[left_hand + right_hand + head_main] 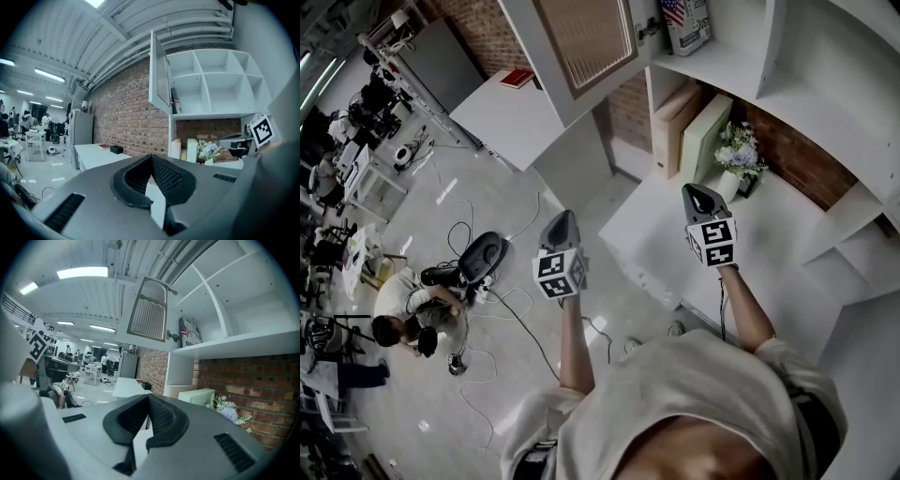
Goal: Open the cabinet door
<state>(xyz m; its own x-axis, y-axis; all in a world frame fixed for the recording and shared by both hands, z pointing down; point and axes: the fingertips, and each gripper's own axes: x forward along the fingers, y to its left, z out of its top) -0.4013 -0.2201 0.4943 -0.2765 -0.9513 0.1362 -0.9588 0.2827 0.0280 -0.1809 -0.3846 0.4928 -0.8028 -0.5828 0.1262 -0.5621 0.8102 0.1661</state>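
Note:
The white cabinet door (581, 47) with a slatted panel stands swung wide open from the upper shelf unit (741, 66). In the left gripper view the door (159, 75) is nearly edge-on; in the right gripper view the door (149, 312) shows its slatted face. My left gripper (562, 225) is below and in front of the door, apart from it, shut with nothing held. My right gripper (701, 199) hangs over the white counter (666, 253), also shut and holding nothing. In each gripper view the black pads meet at the tips.
A vase of flowers (739, 155) and upright folders (689, 127) stand on the counter under the shelves. A flag-printed box (684, 23) sits on a shelf. A white table (511, 112) lies left of the cabinet. A person (408, 309) sits on the floor among cables.

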